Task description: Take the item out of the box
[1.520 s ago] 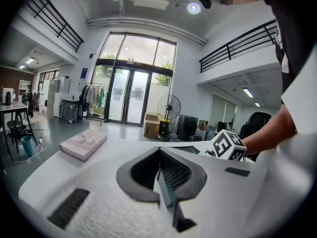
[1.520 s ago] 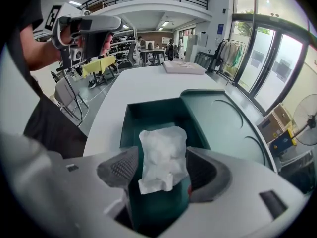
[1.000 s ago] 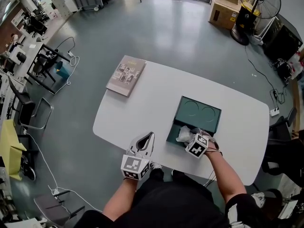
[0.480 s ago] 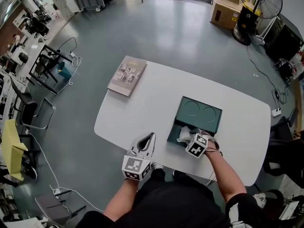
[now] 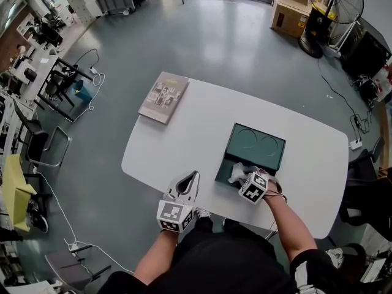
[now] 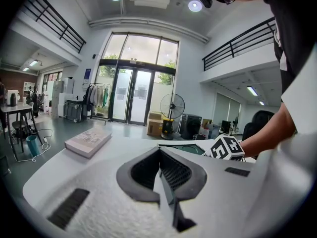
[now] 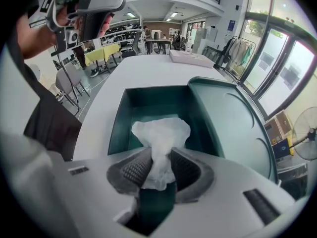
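We wear a black short-sleeved top [image 5: 226, 259]. Our left hand-held gripper [image 5: 194, 176] has a pale grey moulded plastic body, dark grey ribbed pads [image 6: 174, 170] and a white cube printed with black square markers [image 5: 174, 215]. Our right hand-held gripper [image 7: 156, 170] is built alike, with its own black-and-white marker cube [image 5: 254, 187].

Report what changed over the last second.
The right tongs are closing on the white wad in the green box, pinching it, with no lift visible. The left tongs, the book and the box stayed put.
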The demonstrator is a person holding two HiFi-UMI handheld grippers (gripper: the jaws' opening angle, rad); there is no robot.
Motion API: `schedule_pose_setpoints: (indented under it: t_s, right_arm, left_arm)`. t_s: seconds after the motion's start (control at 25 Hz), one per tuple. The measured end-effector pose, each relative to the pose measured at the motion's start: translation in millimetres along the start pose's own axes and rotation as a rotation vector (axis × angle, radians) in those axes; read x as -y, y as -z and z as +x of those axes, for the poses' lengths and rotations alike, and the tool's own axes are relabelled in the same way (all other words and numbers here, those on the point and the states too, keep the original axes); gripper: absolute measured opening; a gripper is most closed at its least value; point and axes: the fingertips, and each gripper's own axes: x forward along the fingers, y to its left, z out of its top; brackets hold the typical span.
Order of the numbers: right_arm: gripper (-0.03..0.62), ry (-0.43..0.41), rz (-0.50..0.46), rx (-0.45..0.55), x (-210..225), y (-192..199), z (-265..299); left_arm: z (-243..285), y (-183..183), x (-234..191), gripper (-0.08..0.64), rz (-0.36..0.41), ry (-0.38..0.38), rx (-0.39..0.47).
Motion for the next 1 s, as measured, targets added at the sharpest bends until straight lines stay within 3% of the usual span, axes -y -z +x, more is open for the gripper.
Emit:
schedule_pose_setpoints:
  t_s: [0.52,1.0]
  right_arm:
    - [0.107,0.087,0.035,0.08,4.3,-16.3,-24.9]
    - [0.107,0.214,0.129,0.275,7.4,-50.5,-83.0]
  left_arm:
    - [8.9,-3.2,2.7,0.009,0.01,0.03,0.0]
    - [19.2,-13.6,6.6,0.009,0.023,0.07,0.013]
